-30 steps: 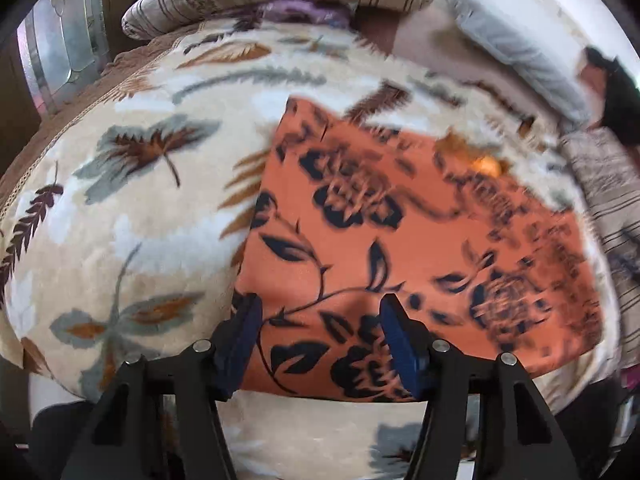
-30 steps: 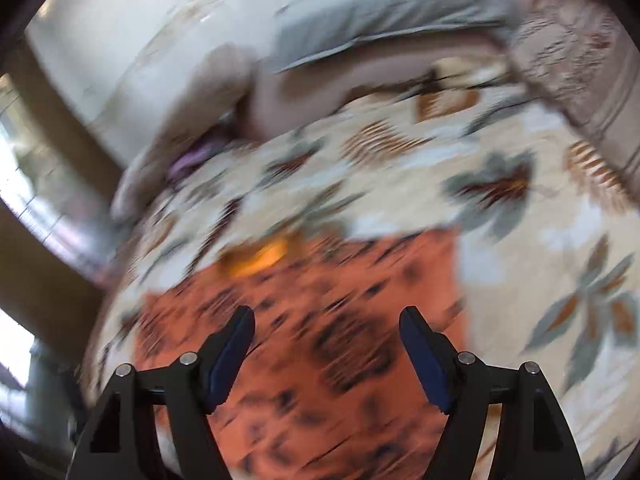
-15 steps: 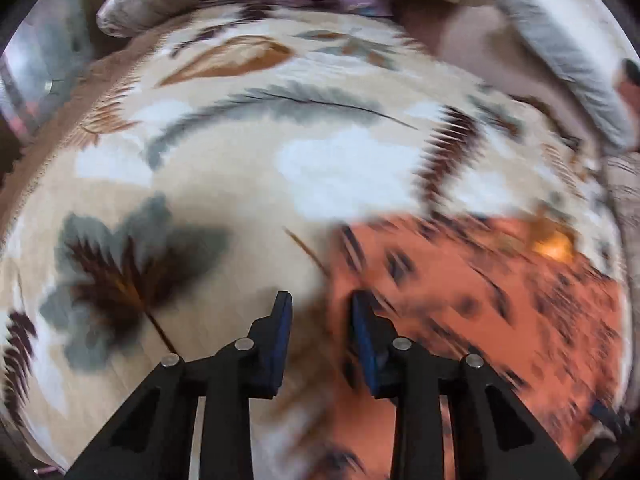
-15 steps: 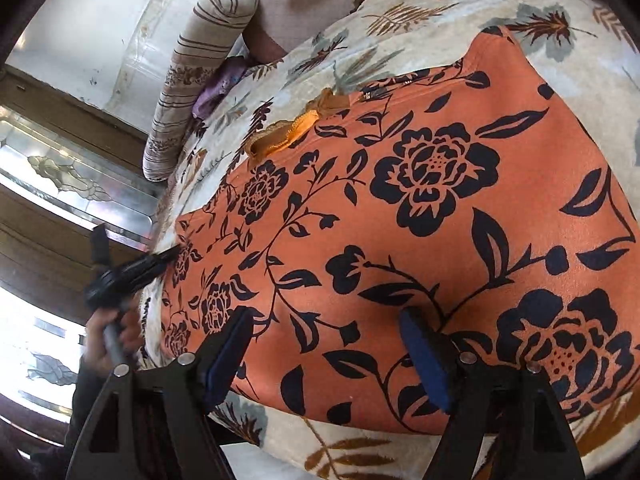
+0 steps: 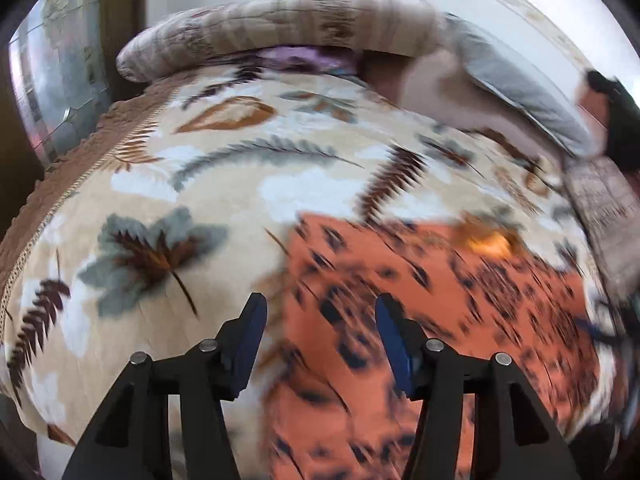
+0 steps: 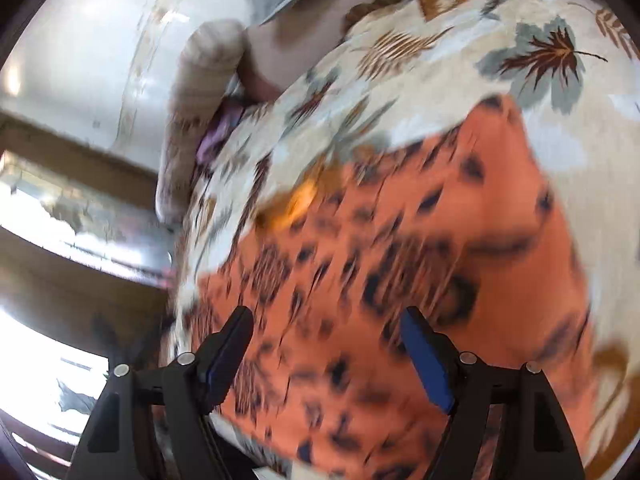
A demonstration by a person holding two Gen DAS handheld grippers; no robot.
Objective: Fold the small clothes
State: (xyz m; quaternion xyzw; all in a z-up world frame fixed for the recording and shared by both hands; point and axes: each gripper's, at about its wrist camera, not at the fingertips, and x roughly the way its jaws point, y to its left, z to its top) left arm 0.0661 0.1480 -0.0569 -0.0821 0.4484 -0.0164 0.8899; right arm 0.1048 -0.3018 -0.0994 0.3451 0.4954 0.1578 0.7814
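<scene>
Hovering wide open and empty, left gripper [image 5: 318, 328] and right gripper [image 6: 326, 342] above seemingly flat, blurred orange garment [image 5: 420, 320].

A bed fills most of both views, covered by a cream blanket [image 5: 224, 184] printed with grey and brown leaves and feathery fronds, its brown scalloped border [image 5: 80, 168] running along one side. At the head lies a long striped bolster [image 5: 288, 28], with a bit of purple fabric [image 5: 304, 56] tucked under it and a grey pillow [image 5: 520, 92] beside it. Behind them rises a pale, glossy wall [image 6: 80, 40]. A dark wooden frame [image 6: 72, 168] surrounds patterned glass panes [image 6: 60, 216], bright with daylight.
</scene>
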